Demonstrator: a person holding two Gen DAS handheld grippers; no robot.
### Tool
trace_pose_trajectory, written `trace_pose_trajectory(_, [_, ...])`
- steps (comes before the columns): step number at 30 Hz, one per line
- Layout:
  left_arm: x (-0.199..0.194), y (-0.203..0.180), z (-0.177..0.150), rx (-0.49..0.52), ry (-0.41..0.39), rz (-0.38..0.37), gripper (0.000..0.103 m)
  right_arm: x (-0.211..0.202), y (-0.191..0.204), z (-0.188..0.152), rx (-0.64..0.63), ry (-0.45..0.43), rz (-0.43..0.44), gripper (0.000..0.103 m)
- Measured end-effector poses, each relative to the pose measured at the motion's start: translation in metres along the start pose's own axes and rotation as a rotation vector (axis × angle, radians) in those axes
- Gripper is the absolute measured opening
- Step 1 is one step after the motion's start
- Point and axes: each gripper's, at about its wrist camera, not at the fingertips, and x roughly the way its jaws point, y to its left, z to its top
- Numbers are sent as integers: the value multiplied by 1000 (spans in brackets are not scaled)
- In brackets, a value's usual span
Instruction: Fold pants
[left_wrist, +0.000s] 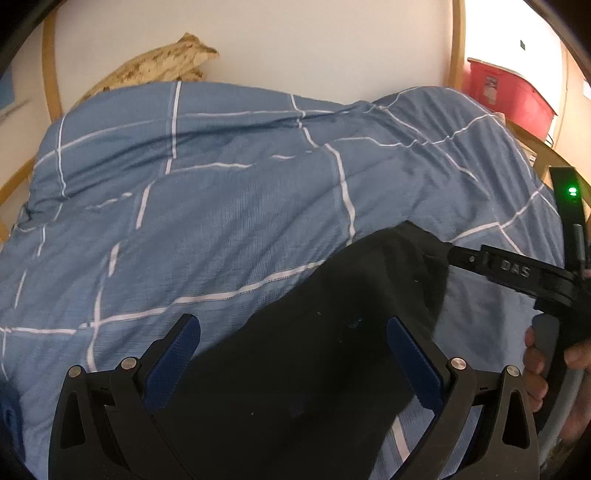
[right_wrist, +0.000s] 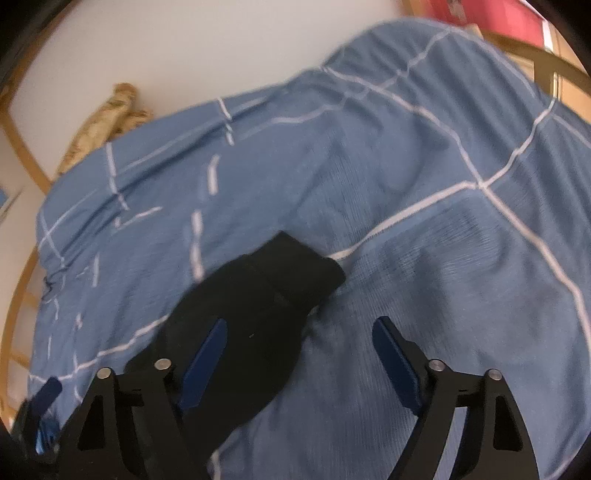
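Note:
Black pants (left_wrist: 332, 350) lie on a blue quilt with white grid lines (left_wrist: 221, 184). One end reaches toward the upper right, and the cloth runs down under my left gripper (left_wrist: 291, 326). That gripper hangs over the pants, open, with the dark cloth below the gap and both blue pads clear of it. My right gripper (right_wrist: 299, 325) is open too. Its left pad overlaps the pants (right_wrist: 258, 295) and its right pad is over bare quilt (right_wrist: 443, 258). In the left wrist view the right tool (left_wrist: 517, 273) reaches in from the right, with its tip at the pants' end.
A tan patterned pillow (left_wrist: 162, 62) rests against the white wall at the back left. A wooden bed frame (left_wrist: 458, 48) rims the quilt. A red box (left_wrist: 506, 88) stands beyond the far right corner. A hand (left_wrist: 535, 369) grips the right tool.

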Motion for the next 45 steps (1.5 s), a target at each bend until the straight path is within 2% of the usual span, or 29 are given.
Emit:
trace_pose_trajectory(1, [4, 1, -2, 2, 2, 5, 103, 8, -3, 2, 9, 13, -2, 74])
trace_pose_trajectory(4, [14, 3, -4, 17, 0, 24, 103, 28, -9, 6, 45, 36, -12, 70])
trace_pose_trajectory(8, [22, 6, -10, 45, 4, 44, 103, 54, -19, 3, 136, 77, 33, 63])
trace_pose_trajectory(9, [23, 6, -10, 53, 3, 46, 103, 56, -20, 3, 145, 71, 35, 52])
trace_pose_trajectory(10, [23, 6, -12, 62, 1, 51, 103, 58, -21, 1, 162, 69, 55, 36])
trace_pose_trajectory(12, [21, 7, -13, 65, -7, 60, 103, 60, -21, -1, 194, 82, 130, 17])
trace_pose_trajectory(14, [18, 9, -13, 53, -10, 55, 103, 53, -19, -3, 176, 53, 128, 15])
trace_pose_trajectory(19, [3, 6, -15, 40, -32, 31, 103, -7, -19, 1, 73, -130, 50, 14])
trace_pose_trajectory(22, [-6, -5, -20, 59, -44, 11, 103, -44, -37, 0, 43, -179, -1, 14])
trace_pose_trajectory(25, [-6, -24, -28, 106, -38, -9, 103, -68, -58, -5, -7, -209, -107, 14])
trace_pose_trajectory(31, [7, -48, -47, 131, 15, -14, 103, -49, -106, -24, 62, -96, -177, 14])
trace_pose_trajectory(35, [13, -47, -54, 114, 50, -14, 103, -38, -117, -38, 77, -56, -220, 15])
trace_pose_trajectory(36, [13, -46, -55, 113, 52, -12, 103, -38, -117, -39, 64, -60, -245, 21])
trace_pose_trajectory(38, [10, -43, -57, 103, 50, -2, 103, -43, -117, -42, 61, -74, -297, 42])
trace_pose_trajectory(39, [8, -42, -57, 99, 47, -4, 103, -48, -117, -42, 64, -85, -345, 60])
trace_pose_trajectory(40, [2, -40, -58, 94, 41, -3, 103, -55, -118, -43, 69, -103, -380, 66])
trace_pose_trajectory(44, [-30, -33, -61, 92, 1, -33, 103, -96, -96, -54, 3, -185, -449, 66])
trace_pose_trajectory(45, [-44, -29, -63, 87, -19, -45, 103, -108, -87, -59, -24, -213, -441, 68])
